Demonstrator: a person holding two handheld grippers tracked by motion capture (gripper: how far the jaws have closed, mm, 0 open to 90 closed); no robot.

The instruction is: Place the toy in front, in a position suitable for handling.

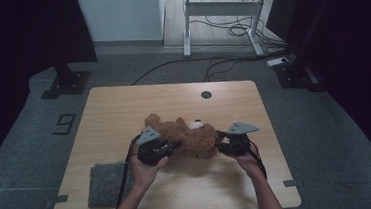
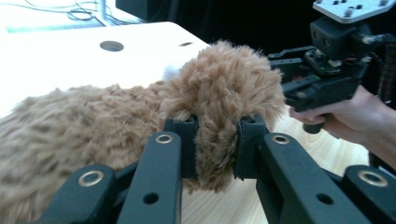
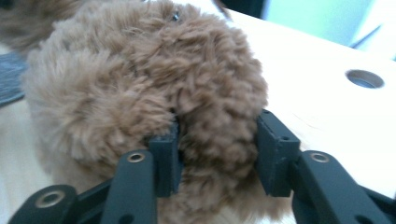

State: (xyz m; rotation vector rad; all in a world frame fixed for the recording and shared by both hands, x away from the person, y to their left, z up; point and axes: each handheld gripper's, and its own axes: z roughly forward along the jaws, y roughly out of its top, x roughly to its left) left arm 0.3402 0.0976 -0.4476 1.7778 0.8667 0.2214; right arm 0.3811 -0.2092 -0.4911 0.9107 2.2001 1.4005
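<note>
brown fluffy plush teddy bear (image 1: 188,137) lay mid-desk on the pale wooden desk (image 1: 123,107); left gripper (image 2: 215,140) and right gripper (image 3: 217,154) each pinched 1 furry limb.

The tabletop (image 1: 123,109) is light wood with rounded corners, and everything else is placed from it. A round hole (image 1: 206,94) is cut through it close to the far edge, a little right of centre. A grey felt-like pad (image 1: 107,184) lies flat on its near left corner, one side running along the left edge. On the dark grey carpet left of the tabletop, a mark shaped like the figure nine (image 1: 65,124) is taped down. Beyond the far edge stands a white-framed desk (image 1: 223,6), with black cables (image 1: 238,30) looped on the floor beneath it. A black stand base (image 1: 66,84) sits off the far left corner.
</note>
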